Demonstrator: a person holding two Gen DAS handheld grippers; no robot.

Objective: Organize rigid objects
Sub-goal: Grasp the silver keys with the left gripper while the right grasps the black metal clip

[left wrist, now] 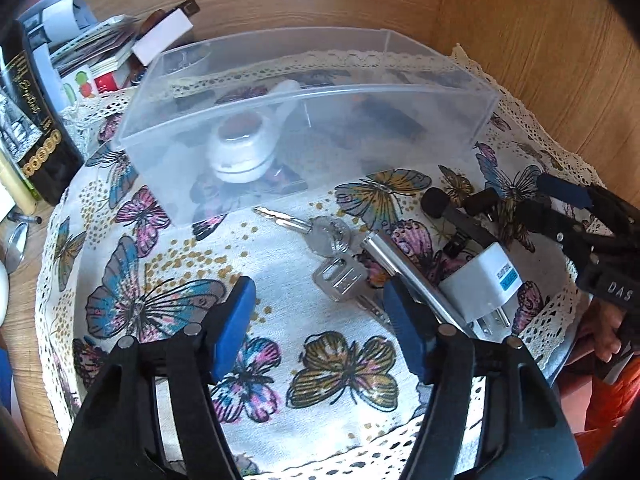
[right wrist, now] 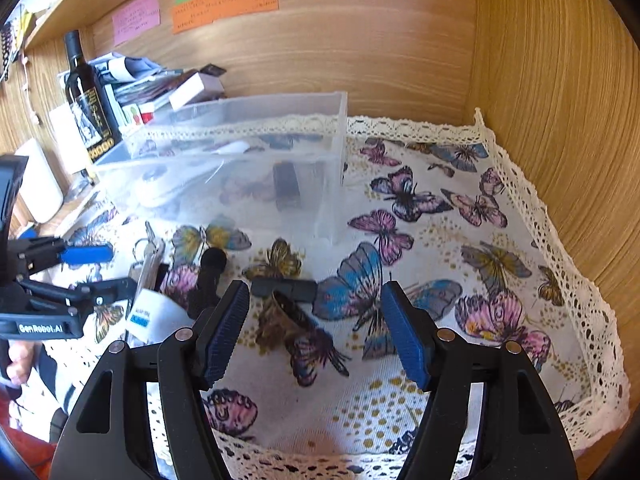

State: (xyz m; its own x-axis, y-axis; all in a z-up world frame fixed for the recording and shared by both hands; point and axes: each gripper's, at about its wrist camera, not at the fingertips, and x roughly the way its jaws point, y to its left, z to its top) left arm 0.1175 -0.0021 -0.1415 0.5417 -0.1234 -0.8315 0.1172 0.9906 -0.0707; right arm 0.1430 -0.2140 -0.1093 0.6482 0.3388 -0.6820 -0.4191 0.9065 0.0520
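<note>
Left wrist, my left tongs (left wrist: 320, 312): wide apart, holding nothing, above the butterfly-print cloth (left wrist: 168, 280).
Silver keys (left wrist: 328, 248): on the cloth, before the clear plastic box (left wrist: 304, 120).
White plug adapter (left wrist: 480, 284): right of the keys.
Right wrist, my right tongs (right wrist: 316, 320): wide apart, holding nothing, over a small black clip (right wrist: 284, 288).

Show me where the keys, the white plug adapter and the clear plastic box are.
keys (left wrist: 335, 236): left wrist view, on the round silver key head.
white plug adapter (left wrist: 482, 280): left wrist view, on its white body.
clear plastic box (left wrist: 304, 152): left wrist view, on its front wall.

You face wood-grain walls (right wrist: 400, 60) meeting at the right; a shelf (right wrist: 80, 4) crosses upper left above 3 coloured notes (right wrist: 224, 4).
</note>
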